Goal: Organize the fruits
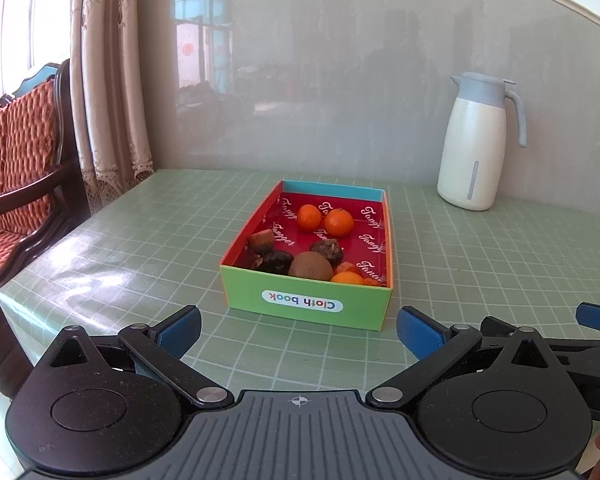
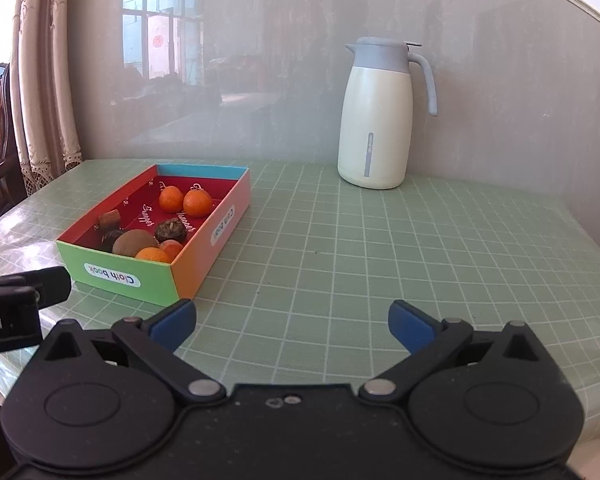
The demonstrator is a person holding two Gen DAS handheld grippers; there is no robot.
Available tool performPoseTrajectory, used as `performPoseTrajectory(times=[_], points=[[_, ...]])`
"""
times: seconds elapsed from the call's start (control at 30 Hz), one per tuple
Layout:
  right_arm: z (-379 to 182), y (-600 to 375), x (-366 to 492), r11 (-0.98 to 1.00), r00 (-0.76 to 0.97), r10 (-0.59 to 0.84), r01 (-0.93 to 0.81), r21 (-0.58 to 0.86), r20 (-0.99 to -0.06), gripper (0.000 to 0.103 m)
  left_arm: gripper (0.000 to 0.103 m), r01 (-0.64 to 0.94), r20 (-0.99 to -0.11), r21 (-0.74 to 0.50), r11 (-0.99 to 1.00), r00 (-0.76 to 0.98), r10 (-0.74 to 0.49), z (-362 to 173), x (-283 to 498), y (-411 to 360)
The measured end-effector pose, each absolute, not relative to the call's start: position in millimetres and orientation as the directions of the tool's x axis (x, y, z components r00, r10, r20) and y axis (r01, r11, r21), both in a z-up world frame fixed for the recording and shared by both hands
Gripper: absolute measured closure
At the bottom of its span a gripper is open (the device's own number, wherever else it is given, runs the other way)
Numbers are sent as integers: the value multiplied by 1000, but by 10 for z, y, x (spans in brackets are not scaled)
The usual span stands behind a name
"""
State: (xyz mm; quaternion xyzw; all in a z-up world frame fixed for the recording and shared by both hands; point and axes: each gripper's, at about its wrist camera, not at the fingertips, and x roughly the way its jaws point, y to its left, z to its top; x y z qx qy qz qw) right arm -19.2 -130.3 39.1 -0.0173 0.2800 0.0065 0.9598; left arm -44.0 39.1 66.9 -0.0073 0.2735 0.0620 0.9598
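A colourful cardboard box marked "Cloth book" sits on the green checked table. Inside lie two mandarins at the far end, a brown kiwi, dark wrinkled fruits and more orange pieces at the near end. My left gripper is open just in front of the box's near wall, nothing between its blue pads. My right gripper is open over bare table, right of the box, holding nothing.
A white jug with a grey lid and handle stands at the back right by the wall. A wooden chair with an orange cushion and curtains lie left of the table edge. The left gripper's body shows at the right wrist view's left edge.
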Motion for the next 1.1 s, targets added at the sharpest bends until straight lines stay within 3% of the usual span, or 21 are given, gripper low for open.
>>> performPoseTrajectory(times=[1.1], points=[[445,-1384,-192,1000,841,15,-15,6,-541,0,0,-139,-555,33,990,821,134,546,-374,459]])
